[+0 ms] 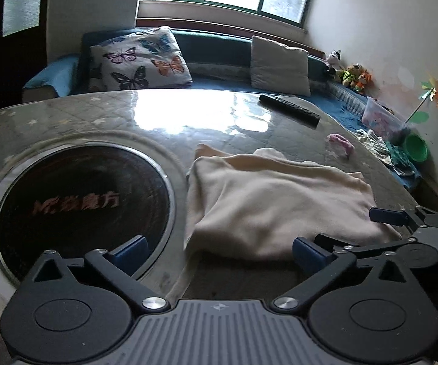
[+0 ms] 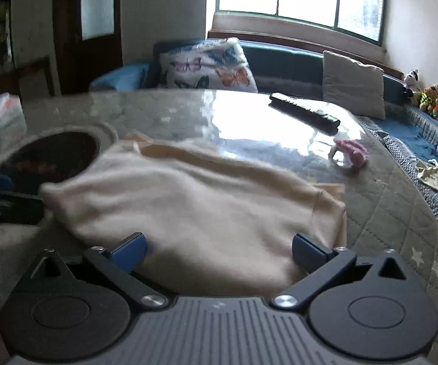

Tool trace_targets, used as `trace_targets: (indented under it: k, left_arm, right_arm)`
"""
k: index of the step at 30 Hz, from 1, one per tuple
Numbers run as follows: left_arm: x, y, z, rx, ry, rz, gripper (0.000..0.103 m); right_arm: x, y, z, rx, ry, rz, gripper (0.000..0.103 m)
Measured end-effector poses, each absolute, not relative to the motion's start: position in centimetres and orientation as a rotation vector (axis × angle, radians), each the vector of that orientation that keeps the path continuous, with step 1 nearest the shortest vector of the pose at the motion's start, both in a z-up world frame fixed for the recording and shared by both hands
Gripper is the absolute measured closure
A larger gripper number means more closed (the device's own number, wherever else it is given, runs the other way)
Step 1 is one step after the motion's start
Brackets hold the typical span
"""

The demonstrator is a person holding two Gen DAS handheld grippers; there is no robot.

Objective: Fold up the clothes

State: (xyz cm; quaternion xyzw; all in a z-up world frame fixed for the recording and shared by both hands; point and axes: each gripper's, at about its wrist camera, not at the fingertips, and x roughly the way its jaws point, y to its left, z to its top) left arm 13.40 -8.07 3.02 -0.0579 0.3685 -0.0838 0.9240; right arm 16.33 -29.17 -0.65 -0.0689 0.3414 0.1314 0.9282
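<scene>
Cream garment (image 1: pixel 276 203) laid part-folded on table (image 1: pixel 97 115), at 3 o'clock from dark round hob (image 1: pixel 82 200). Left claw (image 1: pixel 222 251) held spread, empty, at near left corner. Right claw (image 2: pixel 219 251) held spread, empty, straddling near hem, presumably for next fold.

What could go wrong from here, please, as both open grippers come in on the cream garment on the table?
1. The cream garment lies on a glossy table, so it may slide instead of folding when pushed.
2. Its far edge partly overlaps the round black cooktop; dragging could pull more cloth onto it.
3. The small pink item and the remote lie just beyond and might be swept along.
</scene>
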Motion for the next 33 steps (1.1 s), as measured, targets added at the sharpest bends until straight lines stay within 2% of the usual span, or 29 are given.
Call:
trace_targets:
  k: [13,33]
  left_arm:
    - [10.1,-8.0,2.6,-0.146,0.740,-0.100,0.000]
    - [6.9,-8.7,1.2,-0.100,0.751,-0.100,0.000]
  right_arm:
    - [12.4,-30.4,0.0,-0.140,0.647,0.278,0.000]
    - [7.7,-32.0,-0.5,-0.039,0.707,0.140,0.000]
